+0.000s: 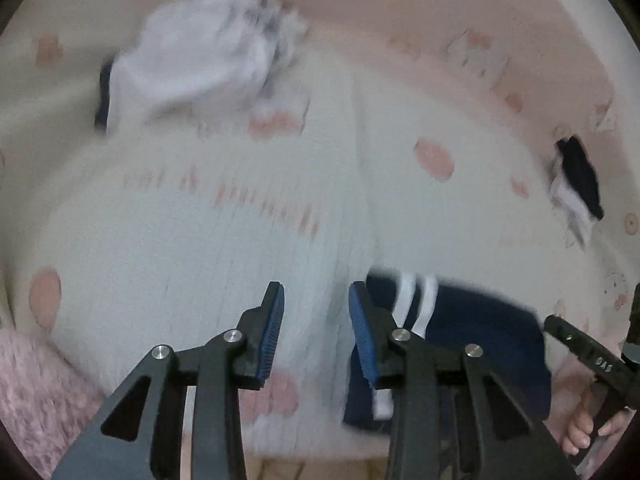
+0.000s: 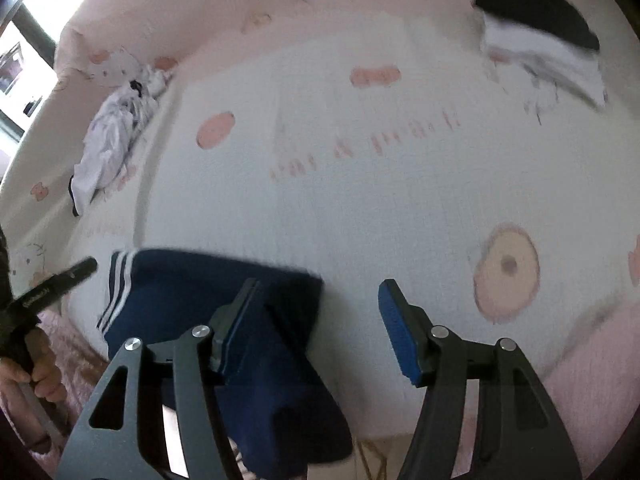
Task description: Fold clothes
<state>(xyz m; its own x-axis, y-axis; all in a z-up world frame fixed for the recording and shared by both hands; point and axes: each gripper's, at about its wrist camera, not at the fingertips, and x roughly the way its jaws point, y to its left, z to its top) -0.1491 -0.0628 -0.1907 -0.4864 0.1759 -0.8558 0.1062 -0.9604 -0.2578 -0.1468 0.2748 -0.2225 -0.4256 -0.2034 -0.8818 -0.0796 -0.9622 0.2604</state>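
Left tongs (image 1: 316, 334): spread, empty. Right tongs (image 2: 318, 330): spread wide, empty. Folded navy striped trousers (image 2: 208, 280) on bed (image 2: 360, 208); crumpled white garment (image 1: 192, 60) far side.

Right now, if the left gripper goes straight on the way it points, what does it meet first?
Likely the white bedsheet with pink prints: the open left gripper has only bare sheet between and beyond its fingers. The folded navy garment with white stripes lies just right of that line. Depth is blurred.
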